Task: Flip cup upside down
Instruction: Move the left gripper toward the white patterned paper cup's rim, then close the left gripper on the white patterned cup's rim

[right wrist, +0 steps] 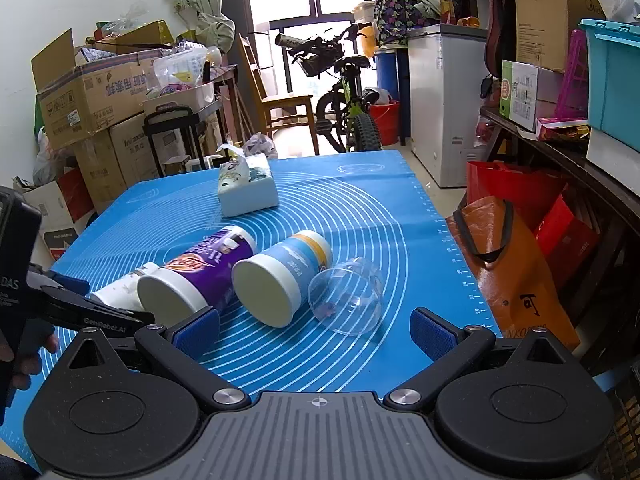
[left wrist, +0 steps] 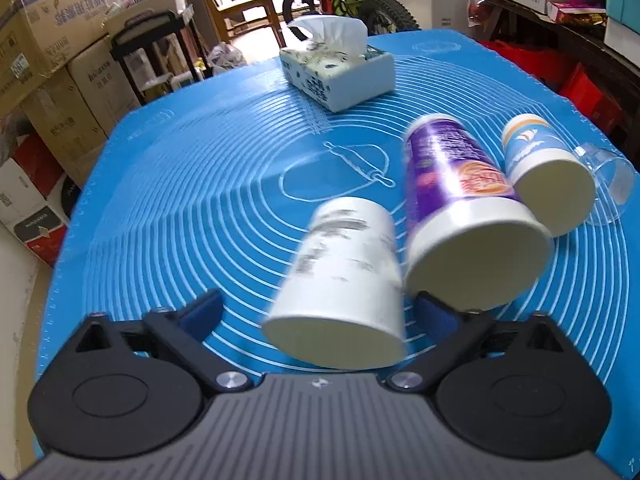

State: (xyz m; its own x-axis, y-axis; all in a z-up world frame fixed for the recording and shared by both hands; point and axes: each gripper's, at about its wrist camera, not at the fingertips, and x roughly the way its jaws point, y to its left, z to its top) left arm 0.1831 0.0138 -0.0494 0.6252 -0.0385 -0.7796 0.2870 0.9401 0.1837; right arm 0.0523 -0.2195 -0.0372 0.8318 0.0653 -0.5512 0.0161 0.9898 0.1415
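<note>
Several cups lie on their sides on the blue mat (left wrist: 180,200), mouths toward me. A white paper cup (left wrist: 344,276) lies between the open fingers of my left gripper (left wrist: 318,316), untouched by them and blurred. To its right lie a purple cup (left wrist: 460,200), a blue-and-white cup (left wrist: 544,168) and a clear plastic cup (left wrist: 608,188). In the right wrist view my right gripper (right wrist: 316,332) is open and empty, just in front of the blue-and-white cup (right wrist: 280,276) and clear cup (right wrist: 348,296). The purple cup (right wrist: 200,276), the white cup (right wrist: 120,292) and the left gripper (right wrist: 80,312) show at left.
A tissue box (left wrist: 340,72) stands at the far side of the mat, also in the right wrist view (right wrist: 248,188). Cardboard boxes (right wrist: 92,96) stand left of the table, red and orange bags (right wrist: 516,264) right of it, a bicycle (right wrist: 348,96) behind.
</note>
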